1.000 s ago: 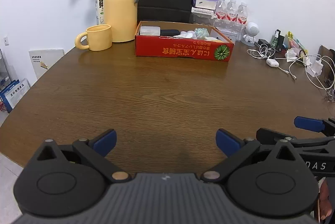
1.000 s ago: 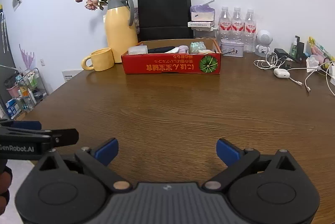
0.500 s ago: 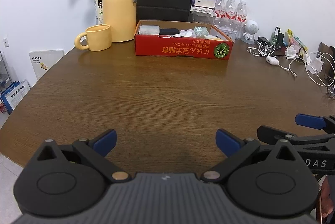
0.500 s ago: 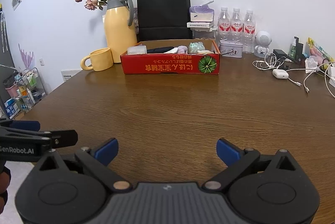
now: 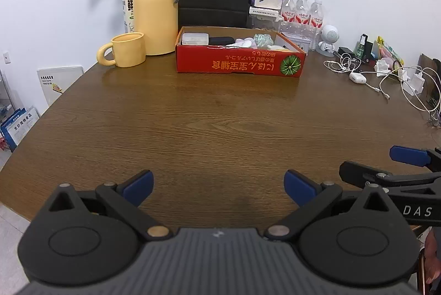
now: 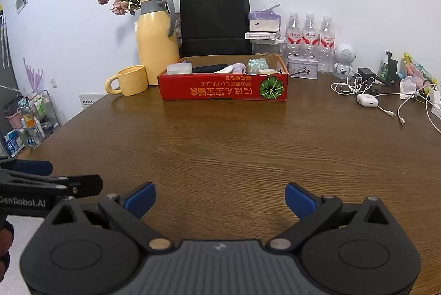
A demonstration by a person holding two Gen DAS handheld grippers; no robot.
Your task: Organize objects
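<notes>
— What can you read from where you stand?

— On my left gripper, seen from the right wrist, white letters spell "GenRobot.AI". On my right gripper, seen from the left wrist, only "DAS" shows, the rest cut off.

— And the red box at the tabletop's far edge?

— Orange characters run along its front wall, printed upside down beside a green pumpkin picture; I cannot make them out.

— The water bottles?

— Red labels, too small to read.

box at table's far edge | mug, jug left of it | cables toward right edge | bag behind box
</notes>
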